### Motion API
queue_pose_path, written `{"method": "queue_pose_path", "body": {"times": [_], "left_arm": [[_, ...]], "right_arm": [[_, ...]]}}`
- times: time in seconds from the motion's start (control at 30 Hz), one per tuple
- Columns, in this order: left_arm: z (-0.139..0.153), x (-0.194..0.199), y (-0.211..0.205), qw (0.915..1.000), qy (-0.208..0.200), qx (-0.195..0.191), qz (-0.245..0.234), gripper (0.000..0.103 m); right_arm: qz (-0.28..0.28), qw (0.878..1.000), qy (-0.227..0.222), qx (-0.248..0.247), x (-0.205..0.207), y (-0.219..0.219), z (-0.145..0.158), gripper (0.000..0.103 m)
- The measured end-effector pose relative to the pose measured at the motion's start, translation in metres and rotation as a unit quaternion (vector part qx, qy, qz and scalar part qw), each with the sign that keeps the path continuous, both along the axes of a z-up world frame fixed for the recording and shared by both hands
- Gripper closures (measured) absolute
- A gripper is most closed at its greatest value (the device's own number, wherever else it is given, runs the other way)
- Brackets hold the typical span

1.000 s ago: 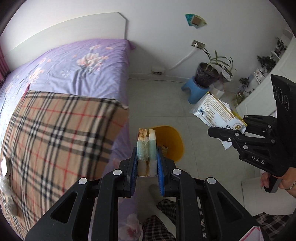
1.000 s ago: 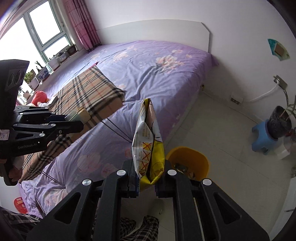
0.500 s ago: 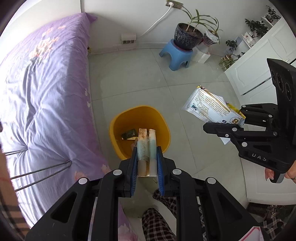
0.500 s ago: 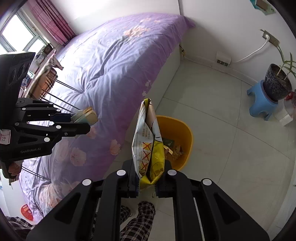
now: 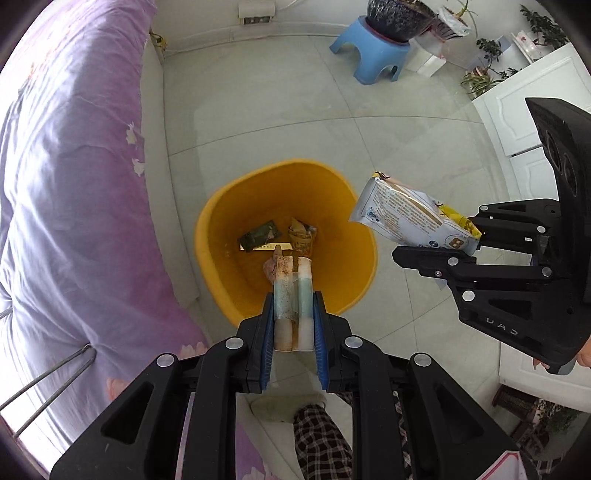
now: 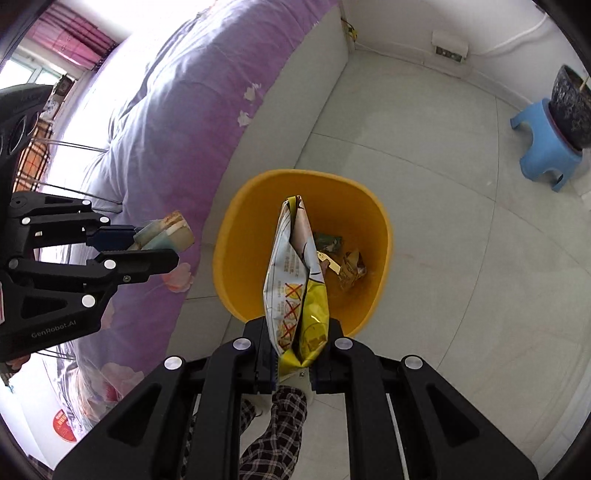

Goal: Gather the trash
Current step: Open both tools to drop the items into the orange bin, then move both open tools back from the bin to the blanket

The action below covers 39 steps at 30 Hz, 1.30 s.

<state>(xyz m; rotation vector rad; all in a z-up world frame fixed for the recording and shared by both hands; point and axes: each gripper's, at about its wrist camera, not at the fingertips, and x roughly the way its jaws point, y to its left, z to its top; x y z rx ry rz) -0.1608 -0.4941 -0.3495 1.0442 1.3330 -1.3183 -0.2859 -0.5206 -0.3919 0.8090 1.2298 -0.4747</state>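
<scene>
Both grippers are down over the yellow bin (image 5: pixel 221 236) now. A second ago the bed filled both views, with the plaid blanket large in the left wrist view and the bin only a small shape on the floor. Now the bin sits wide in the middle of both views, its mouth open to the cameras.

The left gripper (image 5: pixel 293 317) is clamped on a small bundle of tubes (image 5: pixel 291 291), pale with teal bands and rusty stains. The grip looks the same as before. The bundle's far end hangs over the bin's opening, above the scraps at the bottom: a dark wrapper (image 5: pixel 258 236) and a crumpled brown paper (image 5: pixel 303 236).

The right gripper (image 6: pixel 293 350) is closed on a snack bag (image 6: pixel 295 280), white and yellow with red crosses, pinched at its lower end. That hold has not changed either. From the right wrist the bag stands up in front of the bin's (image 6: pixel 229 236) mouth; from the left wrist the same bag (image 5: pixel 413 218) hangs just outside the rim on the right side.

The purple bed cover (image 5: pixel 74 184) runs along the left of the bin, close to it. The blue stool (image 5: pixel 369 51) with its dark plant pot (image 5: pixel 399 18) has slid to the top edge of the left view. A plaid trouser leg (image 6: pixel 273 428) shows below the fingers in both views. Neither piece of trash has been let go yet.
</scene>
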Motion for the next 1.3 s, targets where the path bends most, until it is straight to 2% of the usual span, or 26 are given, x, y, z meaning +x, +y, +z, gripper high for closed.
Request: {"method": "queue_pose_path", "body": {"times": [0.23,0.27,0.33,0.37,0.4,0.43,0.47,0.7,0.87,1.07,1.3], "left_arm": [[-0.014,-0.005,-0.005,0.9999,0.000,0.012,0.006,0.082],[-0.014,-0.005,-0.006,0.9999,-0.001,0.012,0.007,0.081],[-0.014,-0.004,-0.006,0.9999,-0.001,0.011,0.009,0.074],[-0.014,-0.004,-0.006,0.9999,-0.001,0.011,0.010,0.068],[-0.016,-0.005,-0.007,0.9999,-0.004,0.011,0.011,0.064],[-0.015,-0.005,-0.006,0.9999,-0.007,0.008,0.013,0.056],[-0.016,-0.005,-0.006,0.9998,-0.008,0.008,0.015,0.054],[-0.010,-0.003,-0.004,0.9998,-0.008,0.007,0.018,0.054],[0.006,0.000,-0.001,0.9997,-0.008,-0.005,0.024,0.054],[0.040,0.004,0.010,0.9991,-0.012,-0.028,0.030,0.054],[0.089,0.005,0.034,0.9969,-0.019,-0.064,0.040,0.054]], "right_arm": [[-0.003,1.000,0.006,0.012,0.001,-0.009,-0.019,0.087],[-0.003,1.000,0.007,0.011,0.001,-0.010,-0.020,0.084],[-0.003,1.000,0.011,0.008,-0.001,-0.011,-0.022,0.067],[-0.003,1.000,0.013,0.003,-0.002,-0.011,-0.022,0.054],[-0.004,1.000,0.014,-0.003,-0.003,-0.011,-0.021,0.051],[-0.005,1.000,0.014,-0.005,-0.004,-0.011,-0.020,0.051],[-0.006,1.000,0.017,-0.007,-0.006,-0.011,-0.020,0.051],[-0.015,1.000,0.020,-0.011,-0.017,-0.014,-0.013,0.051],[-0.005,1.000,0.016,-0.017,-0.017,-0.006,0.002,0.051],[0.011,0.999,0.004,-0.032,-0.014,0.006,0.033,0.051],[0.043,0.997,-0.014,-0.070,-0.008,0.022,0.089,0.051]]}}
